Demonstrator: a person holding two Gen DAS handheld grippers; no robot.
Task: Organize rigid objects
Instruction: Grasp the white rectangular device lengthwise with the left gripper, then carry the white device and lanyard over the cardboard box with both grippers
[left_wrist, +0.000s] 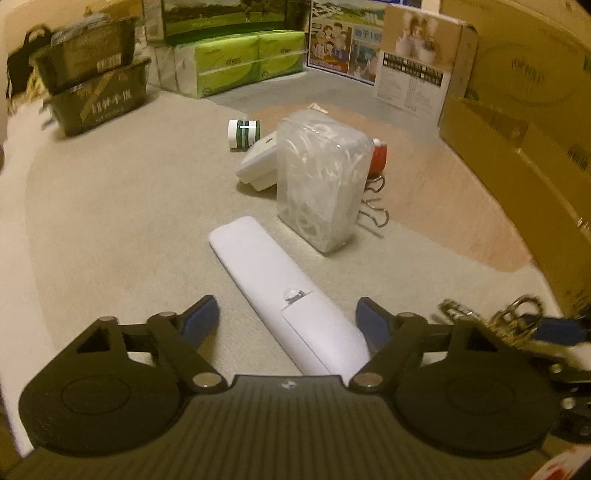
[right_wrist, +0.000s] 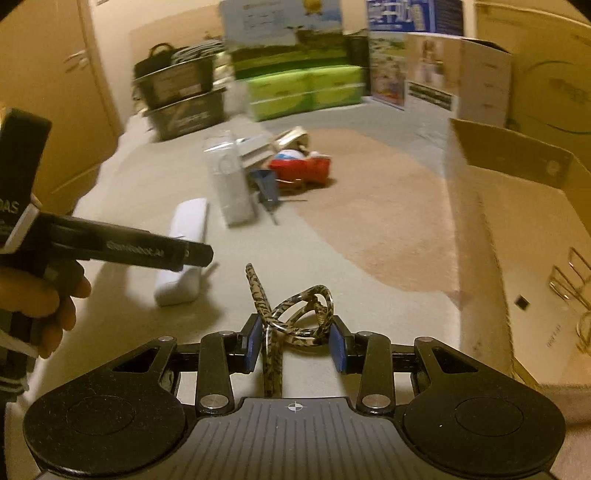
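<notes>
"GenRobot.AI" lettering (right_wrist: 142, 248) along left gripper (right_wrist: 199, 254)

Red item (left_wrist: 379, 158) behind clear box (left_wrist: 319, 177)

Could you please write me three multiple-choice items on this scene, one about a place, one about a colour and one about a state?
1. Where does the white remote lie?
A. inside the cardboard box
B. on the carpet, between the open fingers of the left gripper
C. on top of the clear plastic box

2. What colour is the small jar lying beyond the clear plastic box?
A. white and green
B. blue
C. black

3. What is the right gripper doing?
A. open, empty
B. shut on the remote
C. shut on a patterned clip

Answers: 1 B, the remote runs between the fingers; 2 A, green bands on white; 3 C, the pads press the clip's sides.
</notes>
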